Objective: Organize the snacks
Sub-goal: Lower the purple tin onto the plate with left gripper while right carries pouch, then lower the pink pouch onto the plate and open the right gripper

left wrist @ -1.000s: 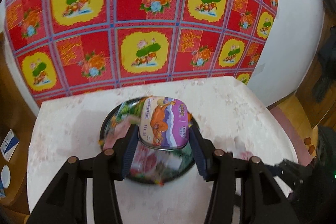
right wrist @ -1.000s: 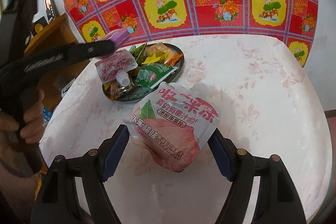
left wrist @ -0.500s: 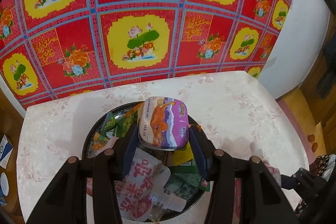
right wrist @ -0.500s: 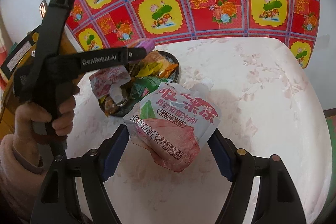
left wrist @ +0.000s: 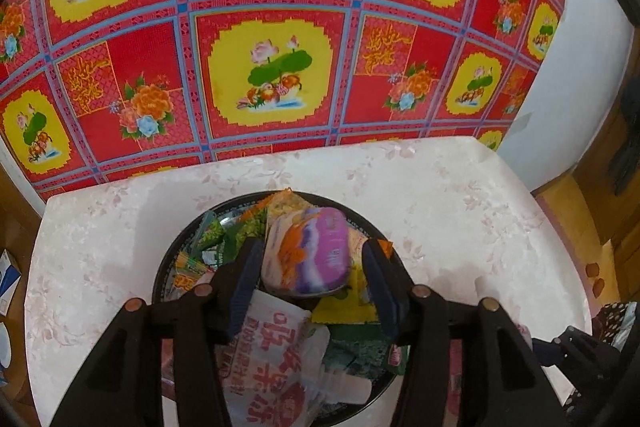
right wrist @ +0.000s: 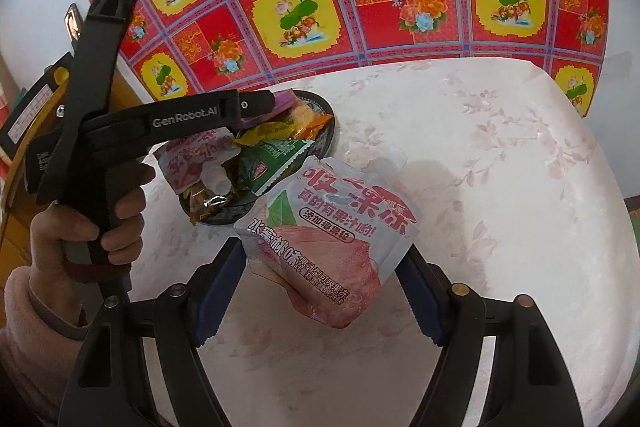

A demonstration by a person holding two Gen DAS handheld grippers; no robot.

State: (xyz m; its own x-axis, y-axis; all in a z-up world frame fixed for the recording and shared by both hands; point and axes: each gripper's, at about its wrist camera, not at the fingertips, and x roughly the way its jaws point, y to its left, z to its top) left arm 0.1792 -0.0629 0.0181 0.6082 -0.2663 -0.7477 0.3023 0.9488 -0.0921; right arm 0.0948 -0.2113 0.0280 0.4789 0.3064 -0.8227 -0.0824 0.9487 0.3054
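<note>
A dark round plate (left wrist: pixel 164 267) piled with snack packets sits on the white table; it also shows in the right wrist view (right wrist: pixel 330 139). My left gripper (left wrist: pixel 310 273) is over the plate. Its jaws stand wider than the purple tin (left wrist: pixel 310 255), which lies tilted and blurred between them on the pile. A pink jelly pouch (left wrist: pixel 276 359) lies on the plate below it. My right gripper (right wrist: pixel 320 275) is shut on another pink jelly pouch (right wrist: pixel 332 239) and holds it above the table, right of the plate. The left gripper shows in the right wrist view (right wrist: pixel 260 105).
The white floral table top (right wrist: pixel 500 167) spreads right of the plate. A red and yellow patterned cloth (left wrist: pixel 280 47) hangs behind the table. Wooden furniture (right wrist: pixel 24 115) stands at the left edge. The person's hand (right wrist: pixel 100 227) grips the left handle.
The left gripper moved forward over the plate and its jaws opened, letting the purple tin drop onto the pile. The right gripper stayed still with its pouch.
</note>
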